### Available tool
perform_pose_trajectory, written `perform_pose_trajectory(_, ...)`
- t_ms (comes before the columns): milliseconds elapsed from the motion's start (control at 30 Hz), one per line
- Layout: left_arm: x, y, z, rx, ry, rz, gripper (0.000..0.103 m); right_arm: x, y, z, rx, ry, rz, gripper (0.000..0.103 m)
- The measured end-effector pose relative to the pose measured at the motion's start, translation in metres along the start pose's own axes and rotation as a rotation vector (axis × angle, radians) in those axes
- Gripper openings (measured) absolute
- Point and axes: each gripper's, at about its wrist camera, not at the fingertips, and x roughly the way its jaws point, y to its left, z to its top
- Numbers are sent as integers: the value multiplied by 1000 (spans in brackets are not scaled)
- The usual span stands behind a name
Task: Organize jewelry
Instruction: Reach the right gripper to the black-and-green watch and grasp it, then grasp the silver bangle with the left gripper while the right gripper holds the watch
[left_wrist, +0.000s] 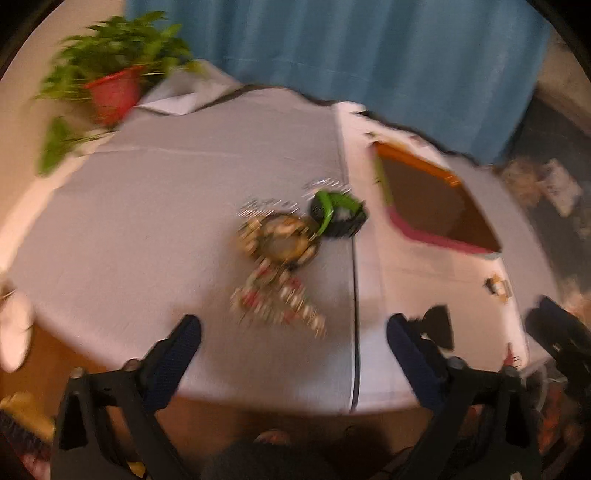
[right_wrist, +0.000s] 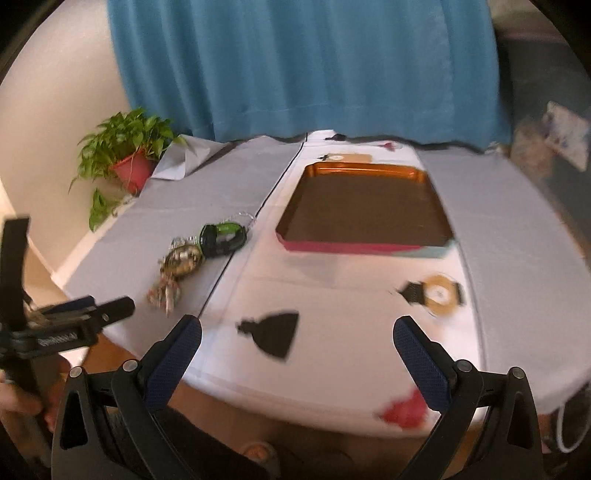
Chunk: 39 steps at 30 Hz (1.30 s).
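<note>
Gold jewelry (left_wrist: 280, 254) — beside green watch (left_wrist: 338, 214) (blurred)

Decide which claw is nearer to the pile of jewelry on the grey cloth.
Left. The left claw hangs open just short of the jewelry pile, which lies straight ahead of it. The right claw is off to the pile's right, over the white cloth.

warm dim indoor light, heavy motion blur, fisheye bending and dark corners
</note>
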Motion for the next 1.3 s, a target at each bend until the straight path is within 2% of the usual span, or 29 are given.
perform_pose_trajectory(33,9,5,6,10,-8,-43,77,9,1,5,-2,12,9,103)
perform_pose_trajectory(67,17,8,11,29,-15,-73,63,22,4,12,-1,28,19,103)
perform_pose_trajectory(100,24,8,14,57,-24,-89,54,32,5,18,0,44,40,103)
perform_pose_trajectory(200,52,6,20,162,-18,-93,37,68,11,37,10,85,125,103)
perform_pose_trajectory(233,59,8,22,176,-10,-96,36,76,11,41,11,95,144,103)
perform_pose_trajectory(300,64,12,27,195,-53,-67,36,95,15,48,7,111,164,103)
perform_pose_trajectory(367,71,19,33,186,-49,-54,38,105,16,51,5,113,171,103)
perform_pose_trajectory(467,77,29,38,164,-43,-68,39,120,16,51,25,131,180,103)
perform_pose_trajectory(567,80,29,38,195,-35,-78,43,134,18,51,35,145,204,103)
perform_pose_trajectory(633,81,33,38,177,-45,-97,32,142,22,55,29,148,210,101)
perform_pose_trajectory(667,84,37,41,160,-44,-80,11,148,26,58,29,153,227,95)
perform_pose_trajectory(700,85,40,43,146,-41,-69,6,155,32,61,21,164,245,91)
perform_pose_trajectory(767,86,47,46,115,-23,-114,4,167,46,67,-19,185,256,84)
perform_pose_trajectory(900,85,53,49,85,-7,-121,4,194,73,76,-89,213,234,84)
perform_pose_trajectory(967,83,55,49,66,-1,-131,4,205,78,79,-79,229,235,84)
perform_pose_trajectory(1033,76,60,50,29,-9,-167,4,212,82,79,-91,217,235,86)
perform_pose_trajectory(1100,69,63,51,-4,-16,-198,4,217,87,80,-127,205,204,82)
perform_pose_trajectory(1133,63,65,52,-21,-27,-213,4,218,87,81,-128,202,199,67)
perform_pose_trajectory(1167,59,65,52,-30,-33,-225,4,218,86,81,-126,201,207,63)
perform_pose_trajectory(1300,48,61,53,-55,-33,-283,3,207,82,77,-125,192,216,56)
